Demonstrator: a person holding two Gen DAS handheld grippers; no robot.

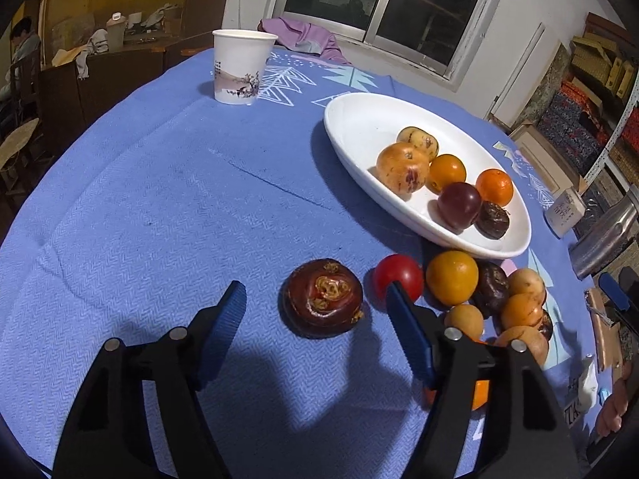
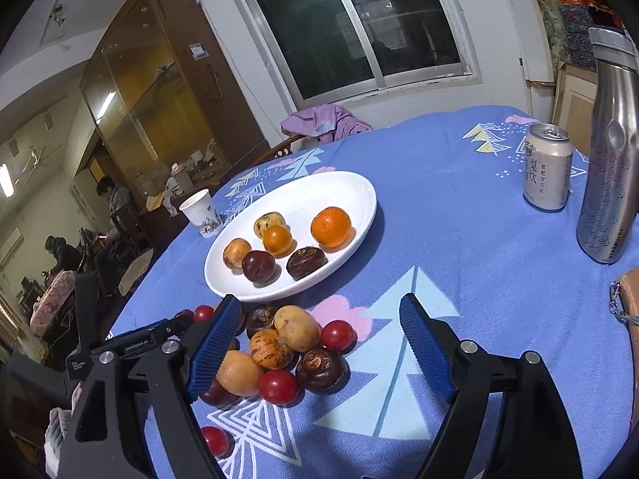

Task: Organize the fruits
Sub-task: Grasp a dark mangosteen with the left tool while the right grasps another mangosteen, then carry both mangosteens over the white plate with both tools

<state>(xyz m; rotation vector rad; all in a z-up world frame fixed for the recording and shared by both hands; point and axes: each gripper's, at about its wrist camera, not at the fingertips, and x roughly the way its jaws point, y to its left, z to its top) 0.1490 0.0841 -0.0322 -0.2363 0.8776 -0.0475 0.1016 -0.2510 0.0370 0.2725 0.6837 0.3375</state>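
A white oval plate [image 1: 359, 119] [image 2: 351, 191] on the blue tablecloth holds several fruits, among them an orange [image 1: 494, 187] [image 2: 330, 226] and a dark plum [image 1: 459, 204] [image 2: 258, 266]. A dark brown water chestnut [image 1: 322, 297] lies on the cloth between the fingers of my open left gripper [image 1: 315, 295]. A pile of loose fruits [image 1: 479, 291] [image 2: 279, 351] lies below the plate, with a red cherry tomato [image 1: 397, 276] by the left gripper's right finger. My right gripper [image 2: 319, 311] is open and empty, above the pile's right side.
A paper cup [image 1: 239, 66] [image 2: 200, 212] stands at the table's far left. A drink can [image 2: 547, 167] and a steel bottle [image 2: 607, 151] stand at the right. A purple garment [image 2: 323, 121] hangs over a chair behind the table.
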